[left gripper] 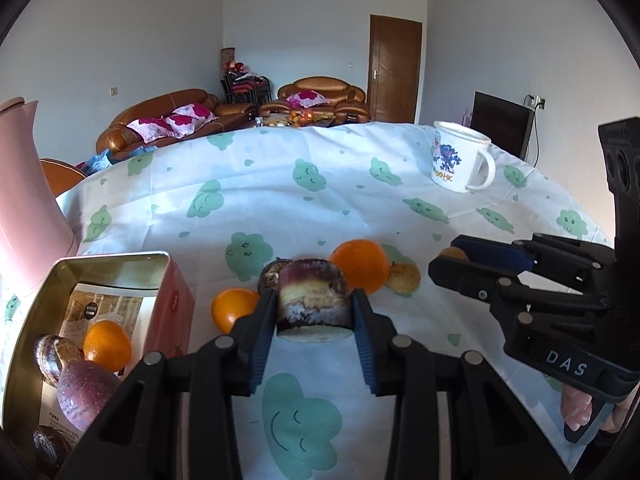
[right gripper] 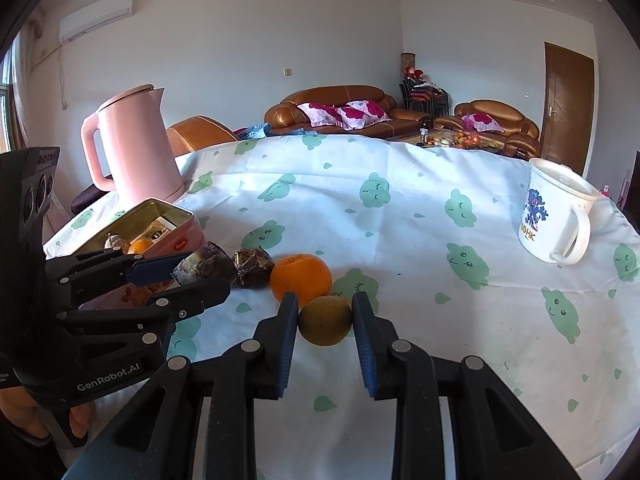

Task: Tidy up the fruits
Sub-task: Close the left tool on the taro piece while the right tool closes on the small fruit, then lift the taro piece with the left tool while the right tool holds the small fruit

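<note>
On the cloud-print tablecloth [right gripper: 400, 220], both tools grip at once: left gripper [left gripper: 314, 312] clamped on a purple cut fruit [left gripper: 312, 300], right gripper [right gripper: 325, 320] pinching a brownish-green fruit [right gripper: 325, 320], surely both bound for the pink tin [left gripper: 176, 300], which already holds an orange [left gripper: 107, 345].

A dark purple fruit [left gripper: 313, 300] with a pale cut band sits clamped between the left tool's [left gripper: 314, 312] pads. Just beyond it lie a shrivelled dark fruit [left gripper: 269, 276] and two oranges [left gripper: 361, 266], one [left gripper: 232, 307] to its left. A small yellow-brown fruit [right gripper: 325, 320] is gripped in the right tool [right gripper: 325, 316]. An open pink tin [left gripper: 176, 304], left of the left tool, holds an orange [left gripper: 106, 344] and purple fruits [left gripper: 82, 394].
</note>
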`<action>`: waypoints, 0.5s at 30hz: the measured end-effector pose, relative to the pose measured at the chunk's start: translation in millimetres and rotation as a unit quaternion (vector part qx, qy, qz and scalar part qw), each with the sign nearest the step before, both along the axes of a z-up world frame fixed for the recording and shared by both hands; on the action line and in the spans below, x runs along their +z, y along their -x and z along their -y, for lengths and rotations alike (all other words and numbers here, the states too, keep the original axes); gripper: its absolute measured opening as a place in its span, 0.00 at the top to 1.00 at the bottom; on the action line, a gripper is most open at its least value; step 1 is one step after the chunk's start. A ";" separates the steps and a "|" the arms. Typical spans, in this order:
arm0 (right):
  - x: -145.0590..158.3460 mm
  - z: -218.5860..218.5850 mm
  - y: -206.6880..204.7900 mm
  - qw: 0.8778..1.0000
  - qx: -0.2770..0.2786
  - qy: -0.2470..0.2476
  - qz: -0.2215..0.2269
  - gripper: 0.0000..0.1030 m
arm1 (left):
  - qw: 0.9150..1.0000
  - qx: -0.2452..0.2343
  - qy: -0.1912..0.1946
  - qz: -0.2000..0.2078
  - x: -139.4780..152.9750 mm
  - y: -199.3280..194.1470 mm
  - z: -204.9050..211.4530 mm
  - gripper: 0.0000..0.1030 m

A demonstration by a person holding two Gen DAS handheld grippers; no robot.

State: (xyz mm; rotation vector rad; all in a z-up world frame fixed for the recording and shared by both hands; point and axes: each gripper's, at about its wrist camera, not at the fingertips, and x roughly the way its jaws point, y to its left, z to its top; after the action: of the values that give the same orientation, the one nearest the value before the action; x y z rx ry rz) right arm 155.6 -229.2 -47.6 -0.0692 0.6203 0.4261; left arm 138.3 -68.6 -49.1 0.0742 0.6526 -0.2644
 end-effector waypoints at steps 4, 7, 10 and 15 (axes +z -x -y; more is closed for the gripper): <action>1.7 -0.3 3.8 1.000 0.002 0.001 0.010 0.71 | 1.000 0.000 -0.003 0.012 1.9 3.7 0.8 0.62; 2.3 -0.8 5.9 1.000 0.003 0.001 0.016 0.71 | 1.000 0.000 -0.001 0.018 3.3 5.4 -0.1 0.62; 3.1 -1.1 8.1 1.000 0.004 0.002 0.021 0.71 | 1.000 -0.002 0.004 0.024 5.1 7.8 -1.4 0.62; 5.3 -1.2 13.0 0.999 0.007 -0.001 0.034 0.71 | 0.999 0.000 0.013 0.040 8.3 12.8 -4.3 0.62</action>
State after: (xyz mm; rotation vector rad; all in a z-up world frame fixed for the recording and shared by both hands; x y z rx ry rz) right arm 142.7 -228.0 -42.3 -0.0860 0.5527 0.4367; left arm 125.5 -64.3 -40.8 0.0587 0.5695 -0.2679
